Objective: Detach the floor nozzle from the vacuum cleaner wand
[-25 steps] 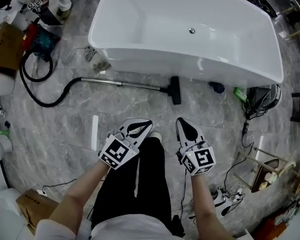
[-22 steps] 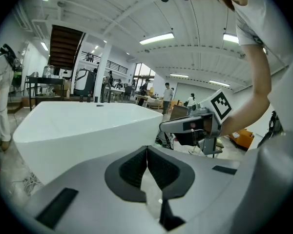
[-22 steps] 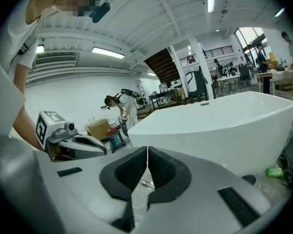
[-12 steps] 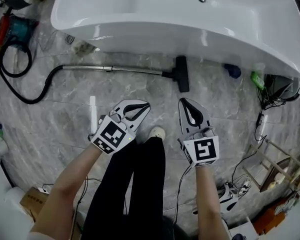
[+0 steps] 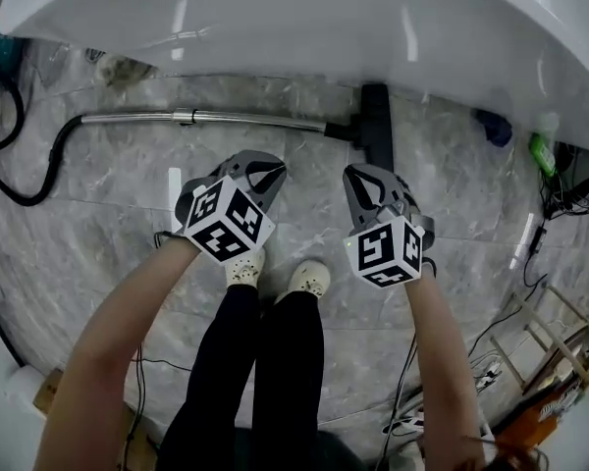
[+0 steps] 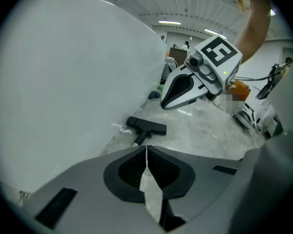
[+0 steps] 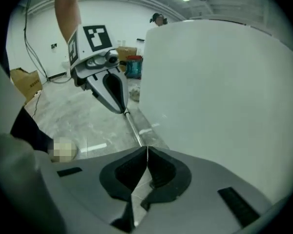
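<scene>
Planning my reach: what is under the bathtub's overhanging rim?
The floor nozzle sits partly below the bathtub rim; the floor farther in is covered from above.

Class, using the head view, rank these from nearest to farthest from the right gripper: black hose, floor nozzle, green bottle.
From the right gripper:
1. floor nozzle, just ahead of its jaws.
2. green bottle, off to the right.
3. black hose, far left.

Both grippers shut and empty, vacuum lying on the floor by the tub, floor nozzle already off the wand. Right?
Not quite. The floor nozzle is joined to the wand, as the head view shows. The rest holds: left gripper and right gripper are shut and empty.
</scene>
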